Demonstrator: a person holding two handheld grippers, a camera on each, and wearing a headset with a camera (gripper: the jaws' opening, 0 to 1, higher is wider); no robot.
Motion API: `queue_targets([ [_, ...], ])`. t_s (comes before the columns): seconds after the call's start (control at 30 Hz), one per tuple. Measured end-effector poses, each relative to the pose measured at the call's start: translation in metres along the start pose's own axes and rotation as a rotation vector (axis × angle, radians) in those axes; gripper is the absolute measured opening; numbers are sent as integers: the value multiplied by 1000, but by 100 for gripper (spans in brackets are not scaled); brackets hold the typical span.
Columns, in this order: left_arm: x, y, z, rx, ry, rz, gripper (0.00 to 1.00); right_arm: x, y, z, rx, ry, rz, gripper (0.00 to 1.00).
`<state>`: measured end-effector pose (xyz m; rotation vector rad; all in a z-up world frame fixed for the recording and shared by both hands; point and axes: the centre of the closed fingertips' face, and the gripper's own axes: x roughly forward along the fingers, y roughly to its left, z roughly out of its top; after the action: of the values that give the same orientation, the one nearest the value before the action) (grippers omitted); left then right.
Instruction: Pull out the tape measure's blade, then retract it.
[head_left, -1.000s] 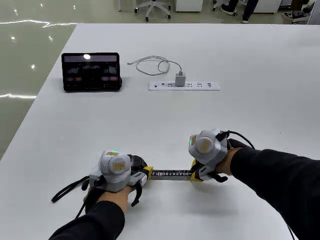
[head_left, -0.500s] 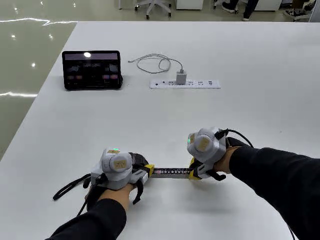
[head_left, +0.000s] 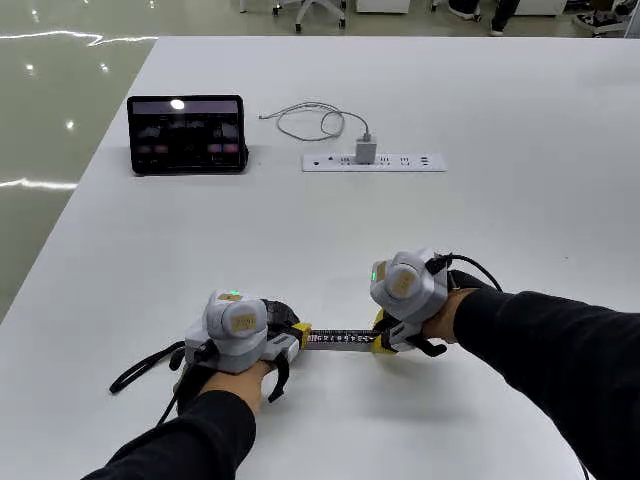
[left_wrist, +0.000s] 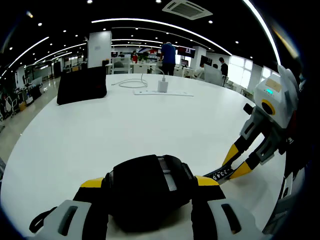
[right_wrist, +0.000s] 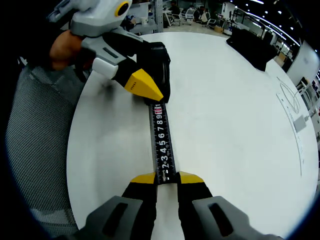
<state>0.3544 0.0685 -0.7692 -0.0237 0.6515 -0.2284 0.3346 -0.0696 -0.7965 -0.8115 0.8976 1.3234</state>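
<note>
Down on the white worktop (head_left: 450, 230), head view: one tape measure (head_left: 278, 320) lies between the left gripper (head_left: 292, 340) and right gripper (head_left: 384, 344).

Left gripper view: the left gripper is clamped on its black case (left_wrist: 150, 190), which is probably rigid and safe to squeeze.

Right gripper view: the right gripper pinches the single blade (right_wrist: 161, 140) at its tip, likely thin, springy and slippery steel.

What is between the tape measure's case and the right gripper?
The pulled-out blade, numbers up, spans from the case to the right gripper, clamped on its end, seen in the right gripper view.
</note>
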Motion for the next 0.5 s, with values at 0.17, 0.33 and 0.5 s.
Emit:
queue_targets([
  [0.17,0,0,0,0,-2,2,64,2,1,4,-11,-11,2,11],
  [0.33,0,0,0,0,-2,1,64,4,1,7,-16,-17,8,11],
  [0.5,0,1,0,2,-4,3,64,6,1,10,-21,-16,10,11],
])
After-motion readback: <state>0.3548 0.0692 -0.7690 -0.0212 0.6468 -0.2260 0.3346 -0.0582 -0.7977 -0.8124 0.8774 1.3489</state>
